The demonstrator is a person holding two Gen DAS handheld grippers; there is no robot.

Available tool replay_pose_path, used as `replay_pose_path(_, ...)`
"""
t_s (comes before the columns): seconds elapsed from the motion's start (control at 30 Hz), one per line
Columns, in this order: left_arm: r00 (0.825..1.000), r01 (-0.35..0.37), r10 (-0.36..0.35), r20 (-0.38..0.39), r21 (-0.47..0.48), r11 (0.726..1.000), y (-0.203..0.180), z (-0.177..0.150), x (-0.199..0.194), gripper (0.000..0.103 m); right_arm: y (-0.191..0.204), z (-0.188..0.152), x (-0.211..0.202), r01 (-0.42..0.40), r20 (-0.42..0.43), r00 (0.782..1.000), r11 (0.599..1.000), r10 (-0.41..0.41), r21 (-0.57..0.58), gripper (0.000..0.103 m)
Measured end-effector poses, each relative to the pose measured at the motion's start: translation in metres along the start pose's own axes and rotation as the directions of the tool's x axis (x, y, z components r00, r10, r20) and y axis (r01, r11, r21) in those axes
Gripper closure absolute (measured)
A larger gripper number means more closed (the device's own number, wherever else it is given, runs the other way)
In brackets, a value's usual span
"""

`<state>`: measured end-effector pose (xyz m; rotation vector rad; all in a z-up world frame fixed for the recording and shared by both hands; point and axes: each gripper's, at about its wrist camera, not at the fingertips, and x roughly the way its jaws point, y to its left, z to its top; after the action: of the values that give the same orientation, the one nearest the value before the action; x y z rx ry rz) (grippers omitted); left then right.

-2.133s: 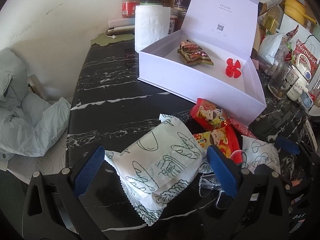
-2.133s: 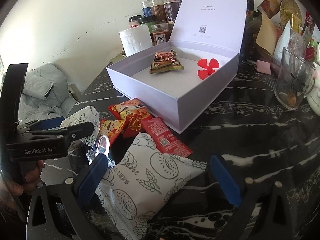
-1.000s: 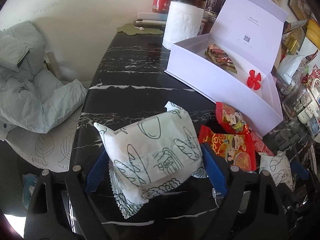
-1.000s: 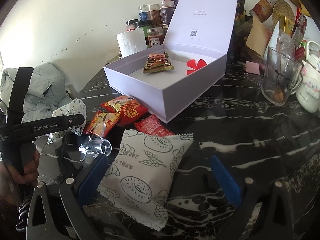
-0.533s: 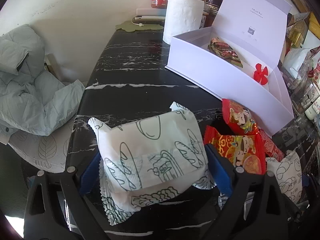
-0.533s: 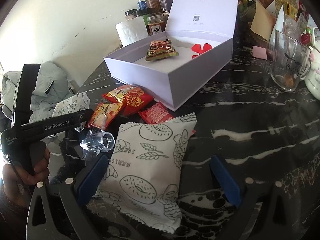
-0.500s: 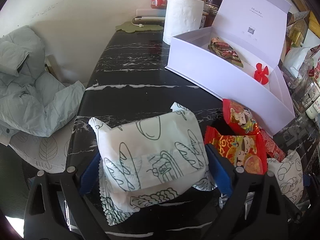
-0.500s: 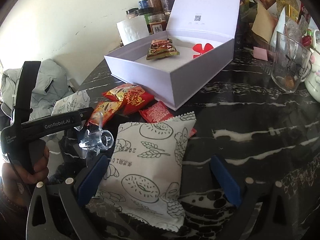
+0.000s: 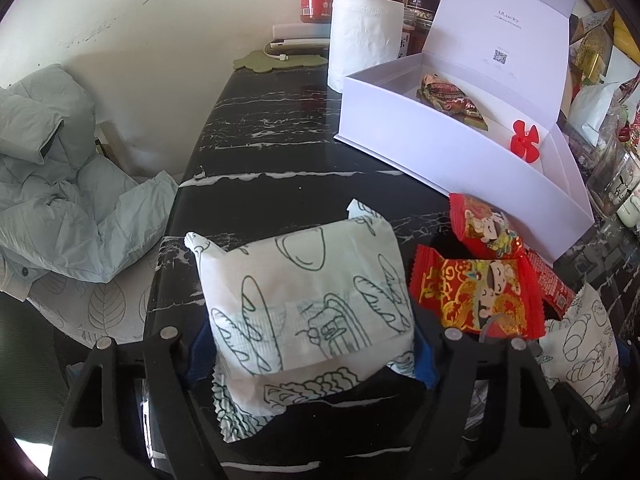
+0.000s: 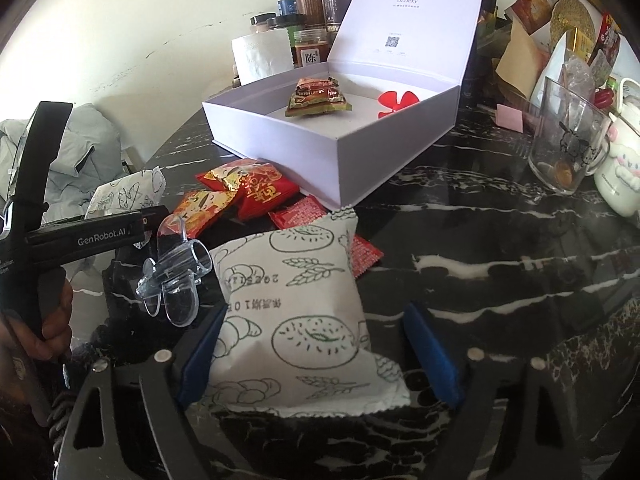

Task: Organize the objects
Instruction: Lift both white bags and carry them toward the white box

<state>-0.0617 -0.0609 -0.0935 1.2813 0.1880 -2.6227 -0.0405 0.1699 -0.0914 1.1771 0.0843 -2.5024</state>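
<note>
My left gripper [image 9: 308,354] is shut on a white bread packet with green loaf drawings [image 9: 308,296] and holds it above the black marble table [image 9: 272,128]. My right gripper [image 10: 316,350] is open around a second white bread packet [image 10: 308,312] that lies on the table, with a gap at the right finger. An open white box [image 10: 348,140] holds a brown snack packet [image 10: 316,98] and a red propeller [image 10: 396,102]. The box also shows in the left wrist view [image 9: 452,136]. Red snack packets [image 9: 476,296] lie in front of the box.
A clear plastic piece [image 10: 176,276] lies left of the right gripper. A paper roll [image 9: 364,40] and spice jars [image 10: 308,12] stand behind the box. A glass mug [image 10: 568,148] and a white mug [image 10: 620,172] stand at the right. A grey jacket [image 9: 52,184] lies beyond the table's left edge.
My left gripper has closed on its bread packet and lifted it slightly. My right gripper has moved forward so its fingers now flank the second packet.
</note>
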Motion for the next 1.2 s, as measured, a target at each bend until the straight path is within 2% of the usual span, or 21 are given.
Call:
replay_pose_path(0.03, 1.000, 0.001, -0.001, 0.000, 0.002, 1.000, 0.000, 0.000, -0.001, 0.030, 0.000, -0.001, -0.001, -0.003, 0.006, 1.000, 1.000, 0.003, -0.003, 0.028)
replay_pose_path(0.37, 0.999, 0.041, -0.041, -0.017, -0.011, 0.999, 0.000, -0.006, -0.008, 0.036, -0.009, -0.002, -0.006, -0.043, 0.021, 0.999, 0.998, 0.042, 0.040, 0.034)
replay_pose_path(0.57, 0.998, 0.056, -0.056, -0.019, -0.021, 0.998, 0.001, -0.008, -0.015, 0.036, -0.012, -0.003, -0.010, -0.058, 0.027, 0.998, 0.997, 0.057, 0.051, 0.042)
replay_pose_path(1.2, 0.998, 0.065, -0.065, 0.027, 0.011, 0.998, -0.009, -0.007, -0.050, 0.036, -0.009, -0.003, -0.044, -0.078, 0.081, 0.994, 0.997, 0.076, 0.024, 0.045)
